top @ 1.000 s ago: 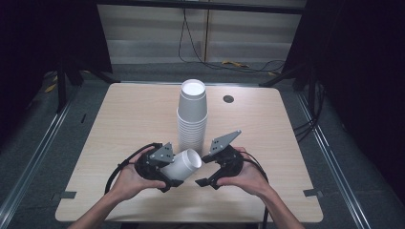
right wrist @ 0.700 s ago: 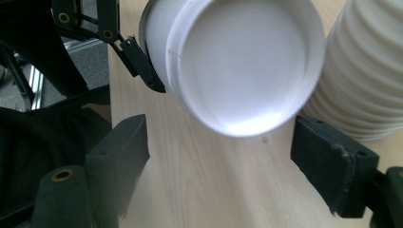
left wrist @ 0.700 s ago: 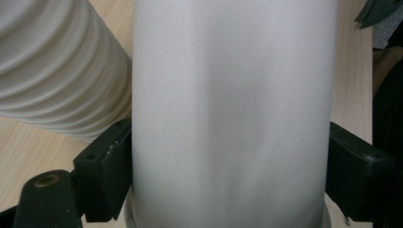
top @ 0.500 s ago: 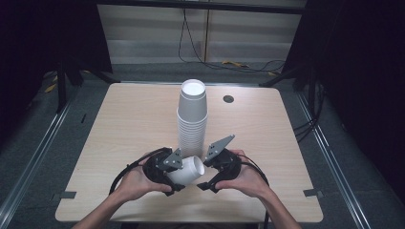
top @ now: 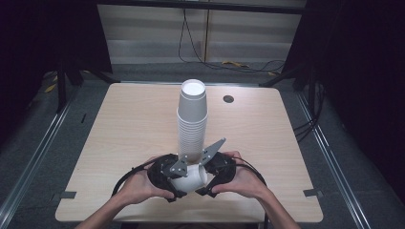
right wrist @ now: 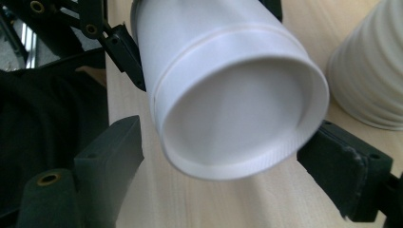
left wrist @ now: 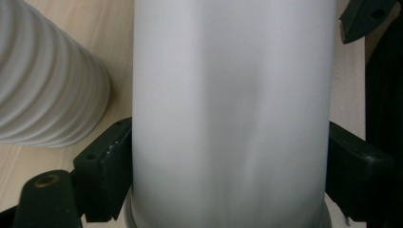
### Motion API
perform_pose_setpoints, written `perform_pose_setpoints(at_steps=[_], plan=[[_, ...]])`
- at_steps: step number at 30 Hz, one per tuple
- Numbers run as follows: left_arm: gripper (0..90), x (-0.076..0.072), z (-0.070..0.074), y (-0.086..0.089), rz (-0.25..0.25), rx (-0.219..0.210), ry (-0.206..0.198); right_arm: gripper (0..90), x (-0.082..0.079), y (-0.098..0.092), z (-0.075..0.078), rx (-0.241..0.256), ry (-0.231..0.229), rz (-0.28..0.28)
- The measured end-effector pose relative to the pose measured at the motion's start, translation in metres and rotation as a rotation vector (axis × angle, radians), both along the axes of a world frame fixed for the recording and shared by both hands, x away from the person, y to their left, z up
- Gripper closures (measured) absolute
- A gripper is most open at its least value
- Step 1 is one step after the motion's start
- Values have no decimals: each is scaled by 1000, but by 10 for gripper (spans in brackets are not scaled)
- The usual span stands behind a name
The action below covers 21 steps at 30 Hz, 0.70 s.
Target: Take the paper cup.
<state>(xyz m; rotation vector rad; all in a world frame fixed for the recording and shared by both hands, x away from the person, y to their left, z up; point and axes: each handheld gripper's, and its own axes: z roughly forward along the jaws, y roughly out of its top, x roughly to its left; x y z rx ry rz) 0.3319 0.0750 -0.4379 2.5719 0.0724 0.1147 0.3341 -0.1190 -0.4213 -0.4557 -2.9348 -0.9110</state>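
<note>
A single white paper cup (top: 192, 179) lies on its side just above the table's front edge. My left gripper (top: 180, 180) is shut on it; in the left gripper view the cup (left wrist: 228, 114) is pressed between both black jaws. My right gripper (top: 206, 179) faces it from the right. In the right gripper view the cup's closed end (right wrist: 237, 114) sits between the open jaws, with a gap to the left jaw. A tall stack of white cups (top: 192, 119) stands upside down right behind both grippers, and its ribbed side also appears as the stack (left wrist: 43, 85) and the stack (right wrist: 370, 71).
The light wooden table (top: 119, 124) has a small black round cap (top: 228, 99) at its back right. Dark floor, metal rails and cables surround the table. The person's hands (top: 138, 188) hold the grippers close to the front edge.
The left gripper has carried the cup rightward and the two hands have drawn together, so the cup's closed end now sits between the right gripper's jaws.
</note>
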Motion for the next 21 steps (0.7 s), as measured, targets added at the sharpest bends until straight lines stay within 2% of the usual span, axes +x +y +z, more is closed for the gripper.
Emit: perform_pose_setpoints(at_steps=[2, 4, 5, 7, 11, 12, 13, 15, 20, 21], plan=[[153, -4, -2, -3, 11, -18, 12, 160, -1, 2, -1, -11, 4, 13], [153, -4, 0, -3, -24, 18, -4, 161, -2, 5, -2, -16, 1, 28], [153, -5, -1, -5, -17, 4, 1, 154, -3, 6, -3, -15, 13, 23], [153, -8, -2, -6, -20, 6, 4, 153, -2, 8, -4, -12, 27, 47], [153, -10, -3, -8, -28, 4, 1, 148, -2, 10, -6, -4, 55, 54], [153, -9, -3, -8, -42, 14, 2, 148, -2, 11, -6, -11, 63, 47], [152, -11, -4, -9, -32, -4, 13, 148, -2, 11, -7, -8, 70, 50], [152, -10, -3, -9, -56, 19, 2, 148, -1, 11, -8, -2, 78, 48], [152, -11, -4, -10, -50, 16, 10, 153, -1, 13, -9, 7, 95, 52], [152, -10, -3, -9, -75, 39, -2, 154, -1, 13, -10, 6, 96, 55]])
